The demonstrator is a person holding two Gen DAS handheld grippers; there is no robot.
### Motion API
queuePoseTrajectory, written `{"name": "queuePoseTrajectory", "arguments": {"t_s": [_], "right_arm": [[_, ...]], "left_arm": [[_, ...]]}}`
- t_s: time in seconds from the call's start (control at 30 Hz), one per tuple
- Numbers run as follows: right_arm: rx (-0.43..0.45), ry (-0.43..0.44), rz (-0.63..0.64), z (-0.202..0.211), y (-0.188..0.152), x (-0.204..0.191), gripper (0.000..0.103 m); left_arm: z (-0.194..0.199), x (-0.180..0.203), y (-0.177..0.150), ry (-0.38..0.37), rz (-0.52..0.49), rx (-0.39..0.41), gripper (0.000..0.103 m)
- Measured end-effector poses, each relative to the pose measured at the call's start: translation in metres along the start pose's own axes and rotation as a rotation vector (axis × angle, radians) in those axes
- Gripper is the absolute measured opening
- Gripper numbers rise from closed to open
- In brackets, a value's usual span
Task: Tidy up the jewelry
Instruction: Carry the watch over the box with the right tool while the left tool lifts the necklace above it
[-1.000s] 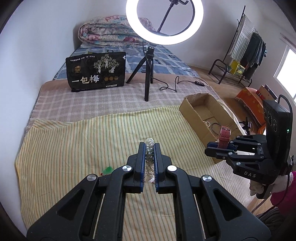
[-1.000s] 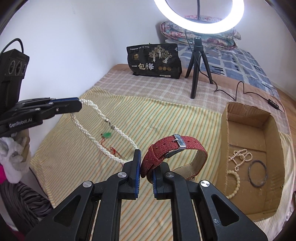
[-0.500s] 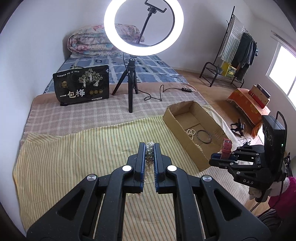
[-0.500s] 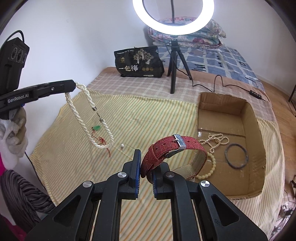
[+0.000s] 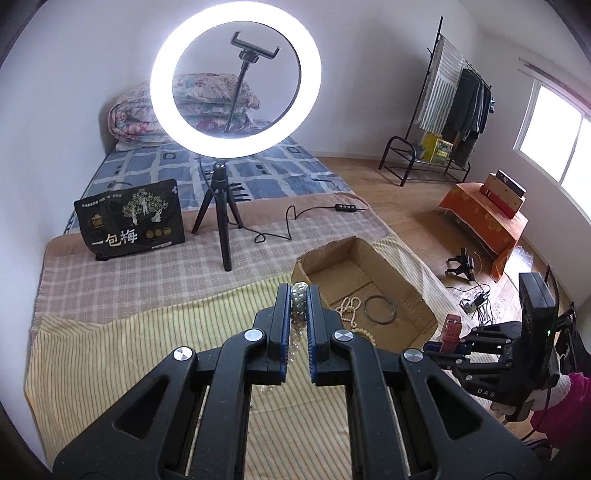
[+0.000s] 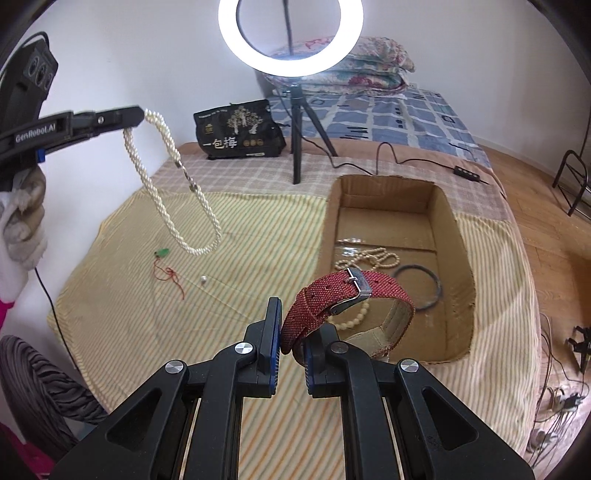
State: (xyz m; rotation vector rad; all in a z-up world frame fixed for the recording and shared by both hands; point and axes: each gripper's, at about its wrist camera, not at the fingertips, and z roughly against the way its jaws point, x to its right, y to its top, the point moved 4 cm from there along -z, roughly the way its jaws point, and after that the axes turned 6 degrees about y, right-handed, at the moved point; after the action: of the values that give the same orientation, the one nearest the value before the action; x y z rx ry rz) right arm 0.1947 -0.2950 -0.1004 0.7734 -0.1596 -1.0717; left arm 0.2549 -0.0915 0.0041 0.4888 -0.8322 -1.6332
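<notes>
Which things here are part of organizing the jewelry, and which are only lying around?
Job: pearl necklace, red strap, box, beads and bangle inside it, green pendant.

Lying about: ring light, black bag, quilt, clothes rack.

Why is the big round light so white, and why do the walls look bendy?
In the left wrist view the ring light is so bright that it washes out to plain white; in the right wrist view it glows the same way. The fisheye lenses curve both views' edges and leave dark corners. The pearl necklace hanging from the left tool looks slightly blurred.
</notes>
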Motion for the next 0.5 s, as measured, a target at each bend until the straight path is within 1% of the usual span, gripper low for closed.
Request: {"name": "queuePoseTrajectory", "arguments": {"t_s": [0.33, 0.5], "right_arm": [[0.010, -0.024, -0.041, 0.005, -0.007, 0.033, 0.009], [0.011, -0.027, -0.057, 0.003, -0.007, 0.045, 0.009]], "left_arm": [[-0.028, 0.043, 0.047, -0.051, -0.015, 0.050, 0.006], [-0.051, 0.064, 0.065, -0.074, -0.021, 0.053, 0.006]]}}
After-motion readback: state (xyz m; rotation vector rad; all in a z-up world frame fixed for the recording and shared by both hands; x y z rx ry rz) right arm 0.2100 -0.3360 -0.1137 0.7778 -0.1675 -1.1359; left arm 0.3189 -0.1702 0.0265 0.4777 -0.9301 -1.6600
